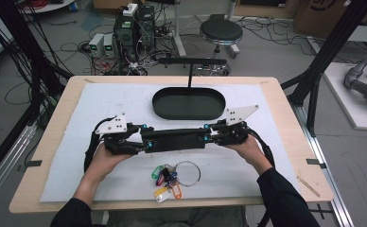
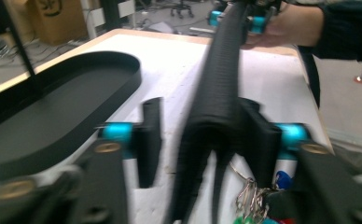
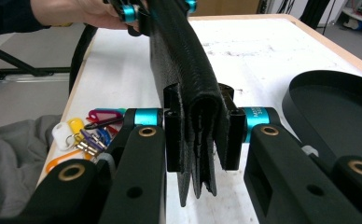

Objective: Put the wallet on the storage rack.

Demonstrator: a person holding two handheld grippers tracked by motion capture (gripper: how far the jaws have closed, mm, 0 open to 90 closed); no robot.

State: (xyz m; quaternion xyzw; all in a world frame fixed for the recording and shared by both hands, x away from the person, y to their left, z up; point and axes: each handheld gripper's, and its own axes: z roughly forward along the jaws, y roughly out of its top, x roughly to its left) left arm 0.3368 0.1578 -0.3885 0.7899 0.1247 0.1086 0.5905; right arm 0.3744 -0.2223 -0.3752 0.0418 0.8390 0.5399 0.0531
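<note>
Keys on a ring (image 1: 172, 178) lie nearest me on the worktop (image 1: 285, 156), just below a long black folded pouch (image 1: 174, 139) that I hold level between both tools. My right hand-held gripper (image 3: 202, 140) is clenched on its end; my left hand-held gripper (image 2: 207, 140) straddles the other end, its left pad (image 2: 150, 140) clear of it. Beyond sits an oval black tray (image 1: 160, 101).

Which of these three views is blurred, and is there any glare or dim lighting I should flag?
Left gripper view: motion-blurred, the black folded pouch and the left gripper smeared; the bunch of keys is soft. Right gripper view: sharp, evenly lit, pouch edges crisp between the right gripper jaws; the white mat is bright, not blown out. High view: dim and grainy, no glare; the black oval tray loses detail.
</note>
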